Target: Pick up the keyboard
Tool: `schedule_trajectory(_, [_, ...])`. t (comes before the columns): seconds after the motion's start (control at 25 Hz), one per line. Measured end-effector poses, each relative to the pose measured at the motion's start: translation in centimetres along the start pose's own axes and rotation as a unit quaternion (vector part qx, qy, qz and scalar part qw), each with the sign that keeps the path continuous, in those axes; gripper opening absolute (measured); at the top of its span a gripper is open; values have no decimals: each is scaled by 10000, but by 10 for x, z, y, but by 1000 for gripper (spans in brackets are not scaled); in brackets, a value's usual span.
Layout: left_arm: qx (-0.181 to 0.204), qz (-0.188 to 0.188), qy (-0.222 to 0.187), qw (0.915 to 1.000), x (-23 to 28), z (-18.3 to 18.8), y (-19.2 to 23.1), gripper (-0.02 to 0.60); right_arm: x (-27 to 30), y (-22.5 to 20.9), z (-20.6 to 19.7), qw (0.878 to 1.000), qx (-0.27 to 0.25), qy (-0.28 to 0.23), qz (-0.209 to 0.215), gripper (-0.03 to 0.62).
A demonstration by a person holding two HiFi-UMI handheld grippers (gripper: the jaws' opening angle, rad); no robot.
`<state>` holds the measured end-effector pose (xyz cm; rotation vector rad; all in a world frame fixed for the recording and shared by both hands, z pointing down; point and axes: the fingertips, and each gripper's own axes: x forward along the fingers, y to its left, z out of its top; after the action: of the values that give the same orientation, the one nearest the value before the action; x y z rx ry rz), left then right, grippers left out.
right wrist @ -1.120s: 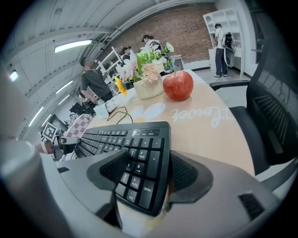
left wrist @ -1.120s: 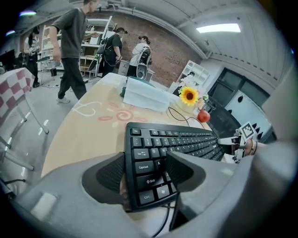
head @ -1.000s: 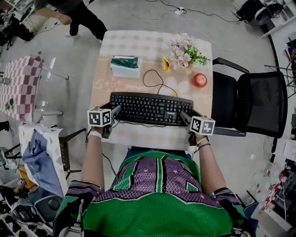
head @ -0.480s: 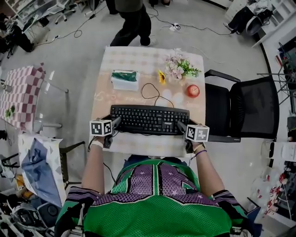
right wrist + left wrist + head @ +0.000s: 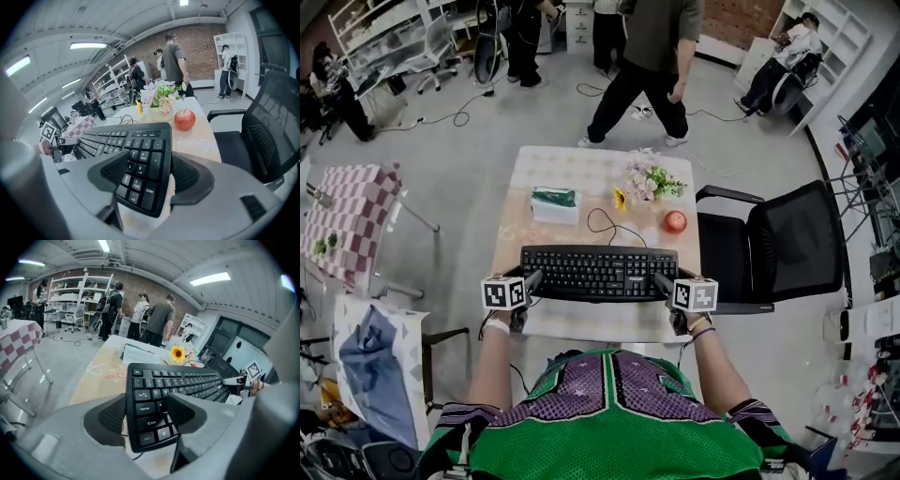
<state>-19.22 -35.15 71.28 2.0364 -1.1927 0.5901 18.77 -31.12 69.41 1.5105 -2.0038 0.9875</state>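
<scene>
Two ends, two grips: your left gripper (image 5: pixel 532 279) and right gripper (image 5: pixel 661 280) had fingers clenched on the keyboard (image 5: pixel 600 272), its long axis running left-right, keys facing up.

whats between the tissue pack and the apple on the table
Head view: a yellow sunflower and the black cable loop lie between the tissue pack and the apple.
</scene>
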Motion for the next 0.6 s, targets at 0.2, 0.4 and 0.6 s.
schedule_trajectory(0.2, [163, 1, -181, 9997, -26, 9, -5, 272, -24, 15, 4, 9996, -18, -259, -55, 278])
schedule_trajectory(0.4, [351, -51, -449, 9984, -46, 26, -10, 272, -46, 28, 12, 9984, -30, -549, -114, 278])
schedule_trajectory(0.6, [690, -130, -761, 9946, -74, 42, -26, 272, -73, 39, 8, 9968, -21, -765, -221, 278])
